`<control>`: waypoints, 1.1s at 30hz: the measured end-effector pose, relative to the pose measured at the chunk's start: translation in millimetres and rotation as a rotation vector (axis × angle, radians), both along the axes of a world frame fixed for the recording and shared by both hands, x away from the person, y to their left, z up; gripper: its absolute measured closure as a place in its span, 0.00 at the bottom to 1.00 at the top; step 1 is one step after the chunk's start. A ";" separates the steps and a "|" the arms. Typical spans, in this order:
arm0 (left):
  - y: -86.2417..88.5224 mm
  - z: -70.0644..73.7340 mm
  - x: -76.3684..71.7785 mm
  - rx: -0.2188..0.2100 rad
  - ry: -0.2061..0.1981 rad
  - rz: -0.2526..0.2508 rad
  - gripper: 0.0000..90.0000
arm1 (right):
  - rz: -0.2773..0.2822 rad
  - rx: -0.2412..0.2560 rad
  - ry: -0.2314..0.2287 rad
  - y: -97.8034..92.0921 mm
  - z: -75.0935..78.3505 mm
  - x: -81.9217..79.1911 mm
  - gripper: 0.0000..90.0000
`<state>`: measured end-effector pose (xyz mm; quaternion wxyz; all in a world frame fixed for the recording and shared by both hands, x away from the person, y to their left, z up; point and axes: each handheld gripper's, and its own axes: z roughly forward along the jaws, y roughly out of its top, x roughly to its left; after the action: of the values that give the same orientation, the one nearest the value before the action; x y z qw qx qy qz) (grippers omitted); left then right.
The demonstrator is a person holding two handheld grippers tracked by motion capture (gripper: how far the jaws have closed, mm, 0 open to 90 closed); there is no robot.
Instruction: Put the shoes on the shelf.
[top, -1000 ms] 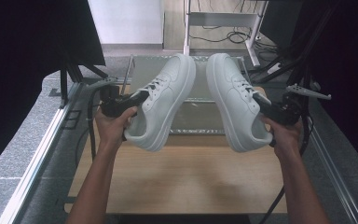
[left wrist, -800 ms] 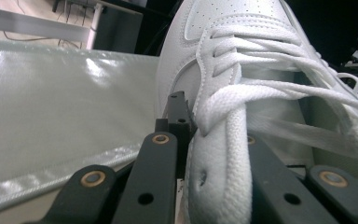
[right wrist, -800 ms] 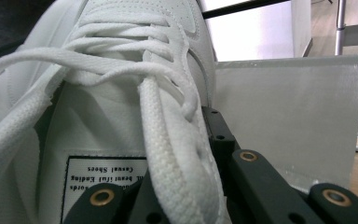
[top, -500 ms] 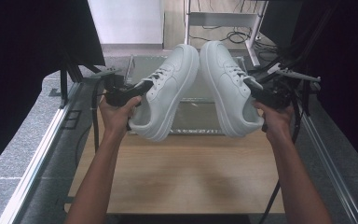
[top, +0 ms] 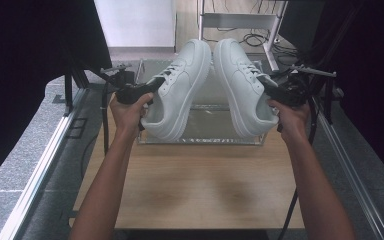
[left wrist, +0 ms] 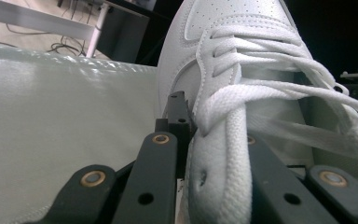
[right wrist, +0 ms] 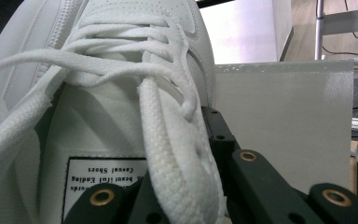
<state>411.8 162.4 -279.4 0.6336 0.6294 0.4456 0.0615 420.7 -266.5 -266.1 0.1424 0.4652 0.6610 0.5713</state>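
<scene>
Both sneakers now higher, toes nearly touching | left tool [top: 152, 89] clamped on left sneaker [top: 177, 87] | right tool [top: 265, 90] clamped on right sneaker [top: 240, 85] | above clear box [top: 200, 135]

The near half of the wooden table [top: 195, 185] lies open, so a hand could pass there freely. Farther back the clear box [top: 200, 135] blocks the way, and the two white shoes [top: 180, 90] (held above it, toes nearly touching) leave only a thin gap between them.
</scene>
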 end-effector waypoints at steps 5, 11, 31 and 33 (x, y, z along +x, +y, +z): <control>-0.6 0.6 14.9 0.001 0.030 0.020 0.94 | -0.026 0.019 0.025 3.1 -1.5 12.0 0.96; -1.1 4.1 27.5 0.012 0.047 0.053 0.94 | -0.052 0.002 0.032 8.6 1.1 26.3 0.96; -18.8 13.5 88.6 0.067 0.152 0.190 0.94 | -0.160 -0.048 0.098 45.5 8.5 89.9 0.96; -21.4 11.9 94.3 0.086 0.166 0.215 0.94 | -0.182 -0.071 0.099 50.6 8.2 93.0 0.96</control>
<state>506.1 141.0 -267.4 0.5567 0.6077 0.5583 0.0956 513.7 -215.9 -257.9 0.1771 0.5454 0.6420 0.5088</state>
